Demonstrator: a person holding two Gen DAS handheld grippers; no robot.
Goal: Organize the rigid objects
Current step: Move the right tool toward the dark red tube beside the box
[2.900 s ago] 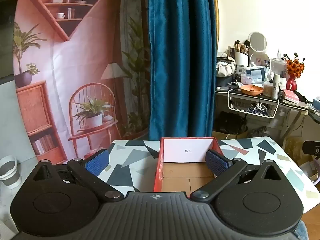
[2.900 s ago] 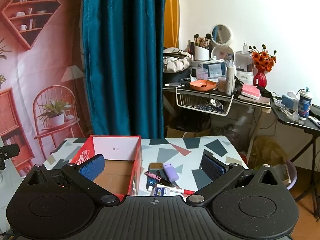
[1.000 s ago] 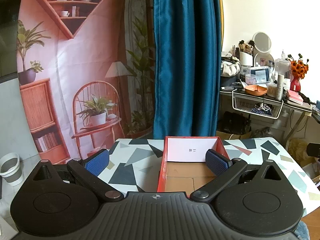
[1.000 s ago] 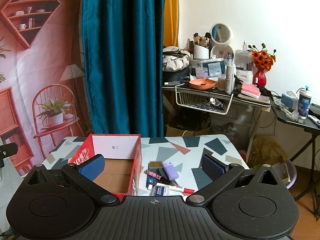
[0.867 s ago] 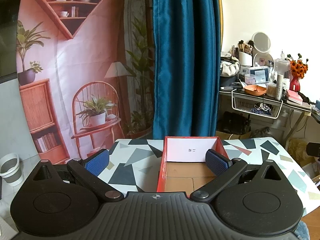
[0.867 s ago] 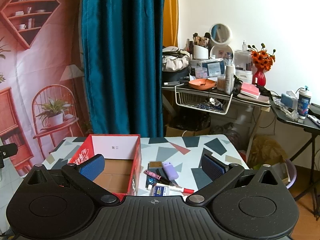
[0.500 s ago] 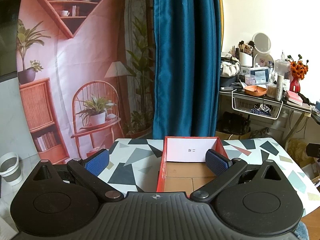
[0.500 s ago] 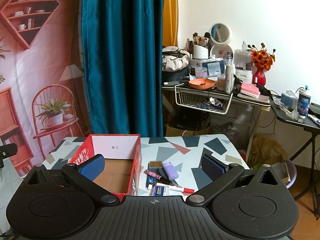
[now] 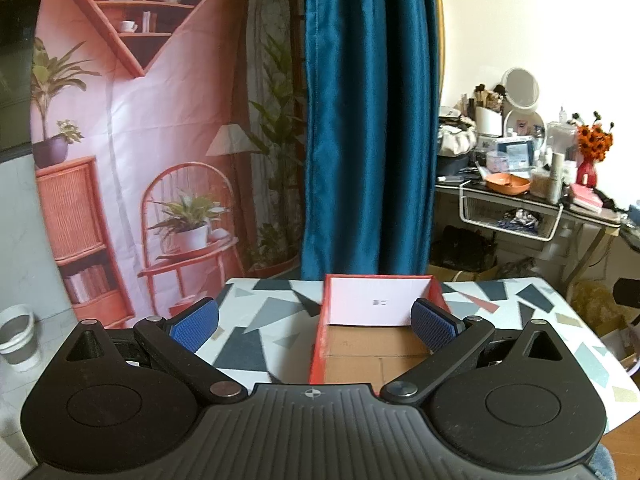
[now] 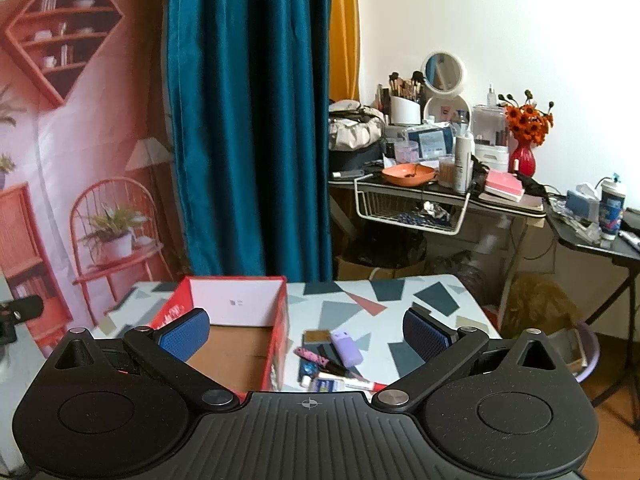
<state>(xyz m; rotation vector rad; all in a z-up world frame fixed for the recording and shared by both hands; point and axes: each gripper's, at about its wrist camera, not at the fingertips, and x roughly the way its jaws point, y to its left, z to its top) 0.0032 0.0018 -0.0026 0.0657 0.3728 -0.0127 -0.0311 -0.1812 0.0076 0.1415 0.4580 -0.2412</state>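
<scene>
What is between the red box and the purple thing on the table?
In the right wrist view, only a strip of bare patterned table lies between the red box and the purple case; a brown compact sits there, beside the case.

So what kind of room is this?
Probably a room in someone's home, maybe a bedroom. There's a messy dressing table with a round mirror and makeup brushes, plus a printed backdrop of pretend furniture.

Your red box (image 10: 280, 320) – open, cardboard floor bare, white inner wall. Just right of it on tabletop: purple case (image 10: 346, 346), pink pen (image 10: 313, 357), white tube w/ red cap (image 10: 347, 383), clustered.
</scene>
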